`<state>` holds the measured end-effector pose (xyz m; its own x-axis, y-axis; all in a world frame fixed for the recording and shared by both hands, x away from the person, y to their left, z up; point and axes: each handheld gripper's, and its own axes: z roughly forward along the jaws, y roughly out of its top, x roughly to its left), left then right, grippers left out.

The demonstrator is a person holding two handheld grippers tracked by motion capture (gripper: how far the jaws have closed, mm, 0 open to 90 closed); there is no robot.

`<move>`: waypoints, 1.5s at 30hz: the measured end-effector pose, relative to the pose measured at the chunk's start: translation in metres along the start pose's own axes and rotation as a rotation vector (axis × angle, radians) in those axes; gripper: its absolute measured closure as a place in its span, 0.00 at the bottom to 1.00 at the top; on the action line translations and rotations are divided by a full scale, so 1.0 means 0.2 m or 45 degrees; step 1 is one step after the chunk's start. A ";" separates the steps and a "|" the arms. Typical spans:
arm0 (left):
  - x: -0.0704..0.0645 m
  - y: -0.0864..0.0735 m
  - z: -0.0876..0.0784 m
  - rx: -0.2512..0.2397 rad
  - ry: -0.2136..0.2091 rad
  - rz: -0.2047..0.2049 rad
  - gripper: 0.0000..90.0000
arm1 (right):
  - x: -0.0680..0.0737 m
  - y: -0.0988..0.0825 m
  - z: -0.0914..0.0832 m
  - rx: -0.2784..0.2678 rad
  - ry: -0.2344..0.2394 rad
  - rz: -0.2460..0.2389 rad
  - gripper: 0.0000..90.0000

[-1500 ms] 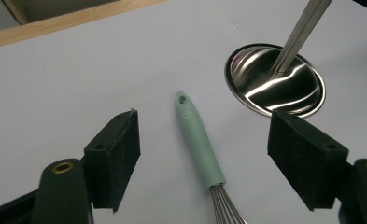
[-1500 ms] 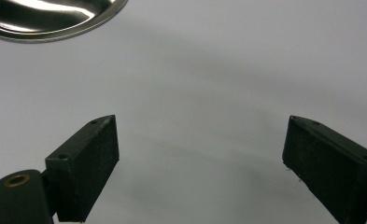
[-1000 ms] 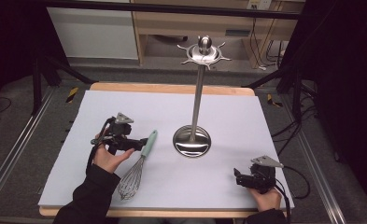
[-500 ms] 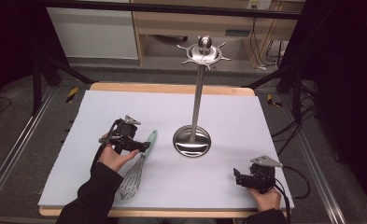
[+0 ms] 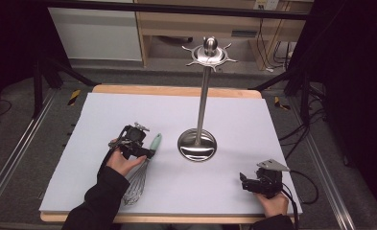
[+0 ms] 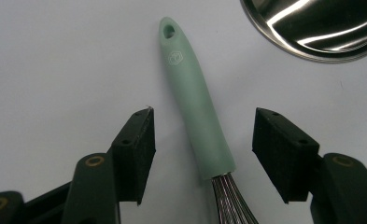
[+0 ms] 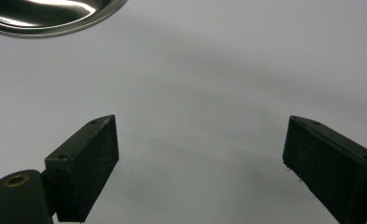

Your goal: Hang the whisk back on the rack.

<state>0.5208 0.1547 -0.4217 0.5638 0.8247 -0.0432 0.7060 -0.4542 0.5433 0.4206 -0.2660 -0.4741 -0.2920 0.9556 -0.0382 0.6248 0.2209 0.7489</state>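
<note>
On the white surface [image 5: 272,120], the whisk [image 6: 195,116] lies left of centre in the high view, its mint handle running lengthwise between my left gripper's [image 6: 202,144] wide-open jaws, while my right gripper [image 7: 200,158], also wide and empty, rests at lower right.

In the left gripper view the whisk's [image 6: 197,112] wires ran off the bottom edge, and the stand base [image 6: 319,28] was cropped at the top right. From above, the left hand [image 5: 123,163] covered part of the whisk. The right gripper view cut the base at the top.
</note>
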 end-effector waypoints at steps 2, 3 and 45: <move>0.00 0.00 0.01 0.027 0.002 0.009 0.45 | 0.00 0.00 0.00 0.003 0.000 0.001 0.12; 0.00 0.00 0.01 0.027 0.002 0.009 0.46 | 0.00 0.00 0.00 0.003 0.001 0.001 0.12; 0.01 0.00 0.17 0.186 -0.044 -0.107 0.70 | 0.00 0.00 0.00 0.015 0.002 0.001 0.12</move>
<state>0.5356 0.1451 -0.4499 0.5127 0.8510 -0.1137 0.8048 -0.4303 0.4088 0.4211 -0.2656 -0.4745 -0.2929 0.9554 -0.0369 0.6333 0.2227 0.7412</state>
